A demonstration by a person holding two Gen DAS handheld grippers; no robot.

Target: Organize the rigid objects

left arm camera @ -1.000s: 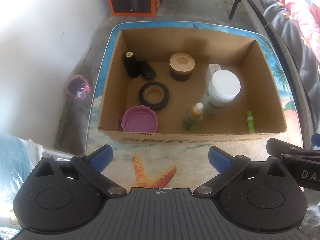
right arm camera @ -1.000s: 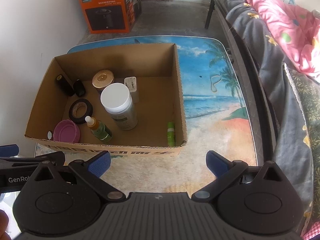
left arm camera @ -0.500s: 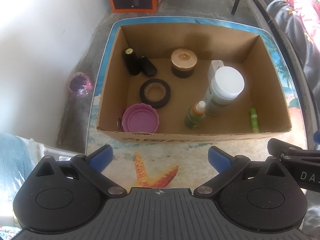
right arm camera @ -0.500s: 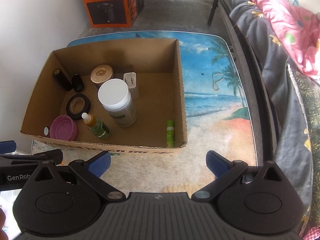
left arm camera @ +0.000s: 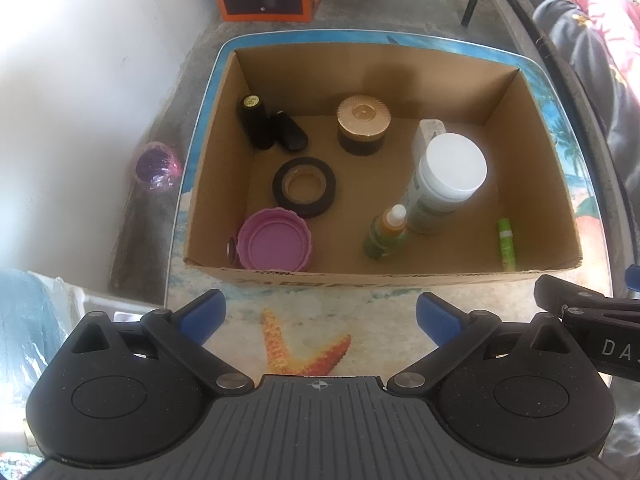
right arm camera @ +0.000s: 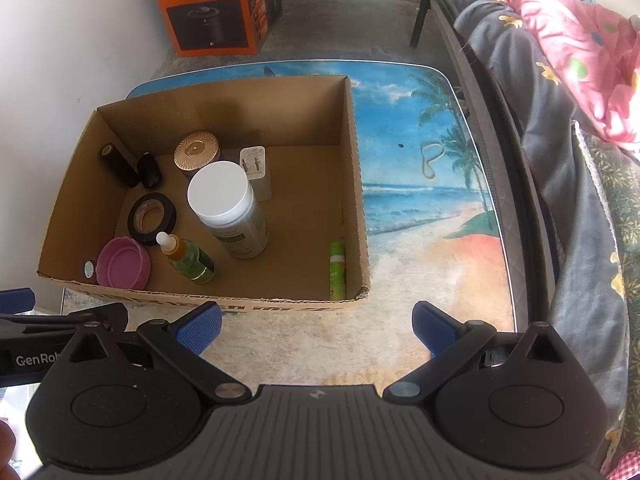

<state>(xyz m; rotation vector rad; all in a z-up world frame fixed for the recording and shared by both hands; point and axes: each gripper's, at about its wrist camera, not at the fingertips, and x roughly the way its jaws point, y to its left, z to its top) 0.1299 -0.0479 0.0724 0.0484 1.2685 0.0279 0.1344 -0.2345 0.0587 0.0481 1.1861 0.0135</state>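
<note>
An open cardboard box (left arm camera: 400, 276) (right arm camera: 356, 184) stands on a beach-print table. Inside are a white-capped bottle (left arm camera: 448, 180) (right arm camera: 228, 208), a small green dropper bottle (left arm camera: 386, 232) (right arm camera: 188, 258), a purple lid (left arm camera: 276, 244) (right arm camera: 122, 266), a black tape roll (left arm camera: 304, 186) (right arm camera: 152, 218), a gold-lidded jar (left arm camera: 362, 124) (right arm camera: 196, 150), a black bottle (left arm camera: 254, 122), a white plug (right arm camera: 254, 166) and a green tube (left arm camera: 506, 244) (right arm camera: 337, 270). My left gripper (left arm camera: 320, 314) and right gripper (right arm camera: 316, 326) are open and empty, held near the box's front wall.
An orange appliance box (right arm camera: 216, 8) stands on the floor beyond the table. A bed with pink and grey bedding (right arm camera: 560, 60) runs along the right. A white wall is at the left. A purple object (left arm camera: 156, 164) lies on the floor by the table.
Both grippers have pulled back and up a little, so the box sits slightly farther up in both views. Nothing in the box has moved. Both grippers stay open.
</note>
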